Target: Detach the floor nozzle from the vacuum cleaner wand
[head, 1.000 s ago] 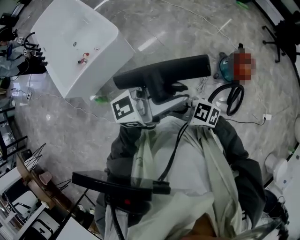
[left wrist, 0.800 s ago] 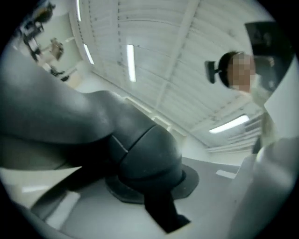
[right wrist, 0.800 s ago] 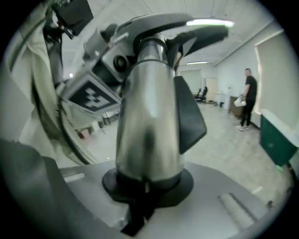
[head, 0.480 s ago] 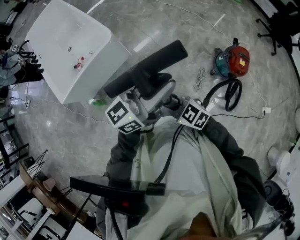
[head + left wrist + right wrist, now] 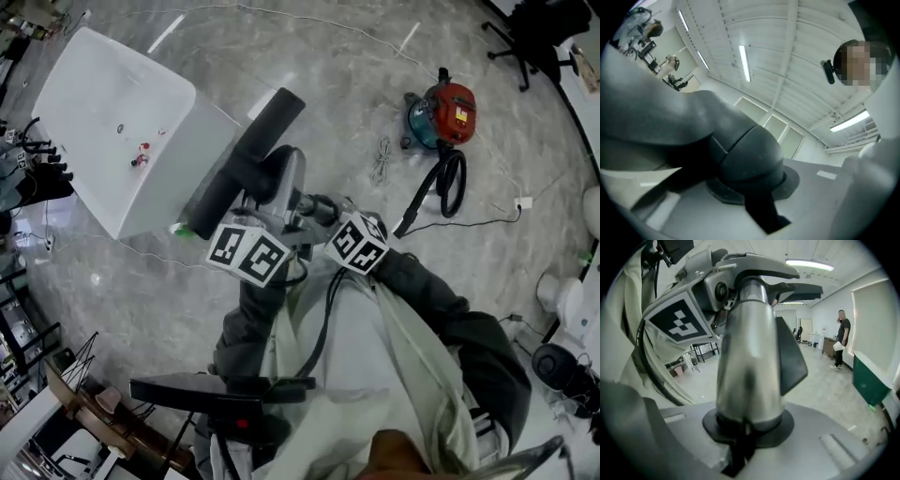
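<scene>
Evidently the black floor nozzle [image 5: 246, 157], upper centre-left of the frame, is not yet off the silver wand [image 5: 747, 366]. The left gripper [image 5: 265, 211] pinches its neck, the right gripper [image 5: 323, 208] pinches the wand, and pulling them apart is left.

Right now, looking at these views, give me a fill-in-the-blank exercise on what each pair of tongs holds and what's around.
The left tongs are shut on the dark floor nozzle, while the right tongs are shut on the silver ___.
The canister vacuum on the floor is teal and ___.
The table at the head view's left is ___.
Missing words: wand; red; white.
</scene>
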Tool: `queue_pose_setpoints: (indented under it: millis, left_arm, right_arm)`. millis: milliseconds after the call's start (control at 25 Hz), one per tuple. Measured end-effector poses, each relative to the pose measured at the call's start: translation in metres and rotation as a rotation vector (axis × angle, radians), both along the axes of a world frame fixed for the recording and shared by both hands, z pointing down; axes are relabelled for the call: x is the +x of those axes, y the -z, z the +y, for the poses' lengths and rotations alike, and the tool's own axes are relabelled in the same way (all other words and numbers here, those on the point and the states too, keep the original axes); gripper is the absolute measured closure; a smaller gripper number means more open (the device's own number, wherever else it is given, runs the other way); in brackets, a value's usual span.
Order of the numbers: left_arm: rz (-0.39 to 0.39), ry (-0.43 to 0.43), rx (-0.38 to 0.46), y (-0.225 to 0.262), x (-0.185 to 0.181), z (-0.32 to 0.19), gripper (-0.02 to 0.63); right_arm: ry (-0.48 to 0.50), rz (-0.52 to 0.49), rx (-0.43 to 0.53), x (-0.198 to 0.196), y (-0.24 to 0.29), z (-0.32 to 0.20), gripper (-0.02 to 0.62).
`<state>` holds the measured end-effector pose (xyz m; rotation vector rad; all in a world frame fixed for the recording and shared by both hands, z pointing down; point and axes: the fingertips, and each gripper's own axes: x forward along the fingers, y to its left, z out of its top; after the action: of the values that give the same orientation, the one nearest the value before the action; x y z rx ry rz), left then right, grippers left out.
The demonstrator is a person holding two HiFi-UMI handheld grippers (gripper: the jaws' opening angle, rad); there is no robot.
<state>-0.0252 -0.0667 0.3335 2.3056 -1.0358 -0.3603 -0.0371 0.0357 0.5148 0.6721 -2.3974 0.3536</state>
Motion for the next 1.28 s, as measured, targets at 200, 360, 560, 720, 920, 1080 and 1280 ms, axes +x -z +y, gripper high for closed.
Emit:
queue_pose_setpoints:
  millis: [200,360,560,720,920,1080,1280]
  left_arm:
    - [0.106,-0.295,0.227,0.029,0.027,0.038,0.532]
    - [0.180,-0.596,0.465,0.056,0.049,0.084,0.529]
    - [0.125,-0.296,0.203,0.023,0.046,0.033,0.534]
    - [-0.008,-0.007,-0.006,-0.001,0.023,0.000,0.532]
    - [0.125,-0.314,0.242,0.037,0.038,0.035,0.534]
    - [0.158,-0.499,0.428,0.060,0.051,0.069,0.532]
    - [0.000,-0.106,0.168,0.024,0.034,0.018,0.532]
  right_arm:
    - [0.242,-0.113,-0.042,0.001,0.010,0.028,0.555]
    - [0.499,-0.223,-0.130,0.008,0.025,0.062,0.552]
    - [0.195,-0.143,-0.070,0.018,0.007,0.026,0.553]
    - [-0.047,0.021,0.022,0.025,-0.003,-0.001,0.555]
    - [0.179,-0.074,0.018,0.017,0.012,0.015,0.555]
    - [0.383,-0.164,-0.029,0.016,0.024,0.039,0.552]
    - [0.071,-0.040,0.004,0.024,0.006,0.008,0.552]
